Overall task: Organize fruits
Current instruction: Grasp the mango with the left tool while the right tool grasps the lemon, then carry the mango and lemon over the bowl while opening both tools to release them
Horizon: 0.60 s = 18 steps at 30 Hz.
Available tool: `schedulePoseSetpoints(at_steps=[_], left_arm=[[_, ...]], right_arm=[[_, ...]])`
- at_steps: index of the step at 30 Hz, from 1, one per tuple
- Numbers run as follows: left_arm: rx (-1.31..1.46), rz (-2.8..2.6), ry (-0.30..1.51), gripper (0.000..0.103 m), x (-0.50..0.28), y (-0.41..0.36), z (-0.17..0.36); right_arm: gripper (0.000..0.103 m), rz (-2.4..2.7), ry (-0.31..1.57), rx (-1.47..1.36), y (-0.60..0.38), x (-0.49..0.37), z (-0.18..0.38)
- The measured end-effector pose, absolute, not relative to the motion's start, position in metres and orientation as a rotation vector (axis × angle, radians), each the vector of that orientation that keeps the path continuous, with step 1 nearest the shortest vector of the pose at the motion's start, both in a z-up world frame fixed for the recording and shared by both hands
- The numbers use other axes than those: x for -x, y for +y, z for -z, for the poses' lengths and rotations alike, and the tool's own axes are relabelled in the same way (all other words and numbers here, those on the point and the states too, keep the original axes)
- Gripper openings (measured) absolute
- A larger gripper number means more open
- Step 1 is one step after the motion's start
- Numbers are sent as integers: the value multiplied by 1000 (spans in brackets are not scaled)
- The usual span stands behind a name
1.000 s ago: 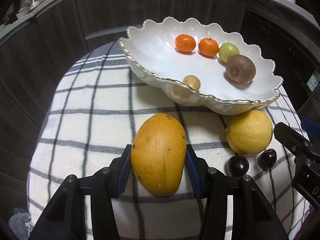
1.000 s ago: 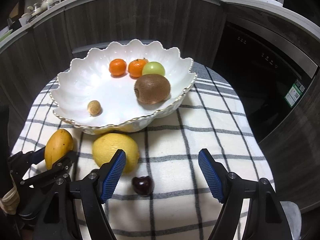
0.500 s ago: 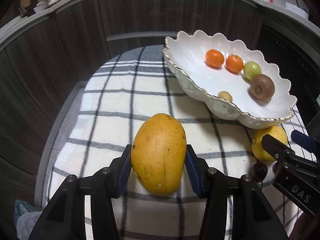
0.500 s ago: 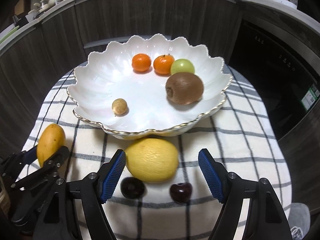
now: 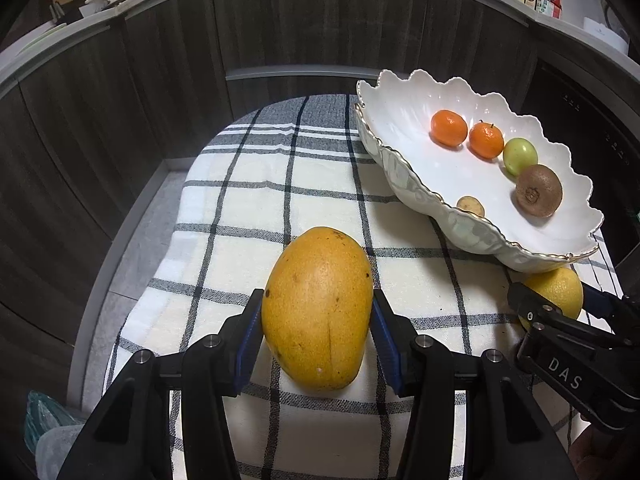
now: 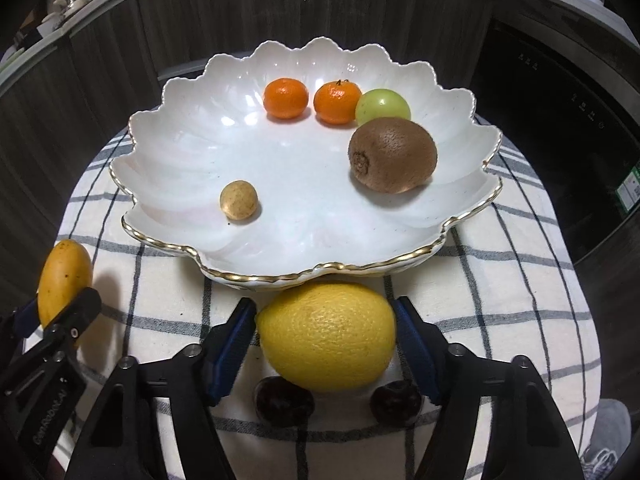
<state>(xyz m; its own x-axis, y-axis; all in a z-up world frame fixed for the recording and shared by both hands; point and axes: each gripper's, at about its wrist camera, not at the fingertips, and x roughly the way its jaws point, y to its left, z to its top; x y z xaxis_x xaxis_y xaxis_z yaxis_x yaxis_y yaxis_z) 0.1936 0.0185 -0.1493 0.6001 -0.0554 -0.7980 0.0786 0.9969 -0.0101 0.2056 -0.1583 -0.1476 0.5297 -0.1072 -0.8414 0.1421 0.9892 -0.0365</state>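
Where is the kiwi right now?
In the right wrist view the kiwi lies inside the scalloped white bowl, on its right side, just in front of the green fruit and beside the two tangerines.

My left claw [image 5: 318,322] brackets the mango [image 5: 318,308]; the lemon [image 6: 326,336] sits before the bowl [image 6: 280,272], two cherries [image 6: 284,400] nearer me

Left gripper [image 5: 318,330]: I have both pads pressed on the mango [image 5: 319,308].
Bowl [image 5: 404,168]: at two o'clock.
Lemon [image 5: 558,292]: at three o'clock, right gripper [image 5: 560,322] around it.
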Motion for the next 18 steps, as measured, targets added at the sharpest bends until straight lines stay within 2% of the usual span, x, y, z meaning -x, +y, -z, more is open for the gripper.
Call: schedulePoseSetpoints(at_steps=[18], left_arm=[[-40, 115, 896, 50, -180, 1, 132]], right_arm=[[66, 116, 965, -58, -172, -180, 129]])
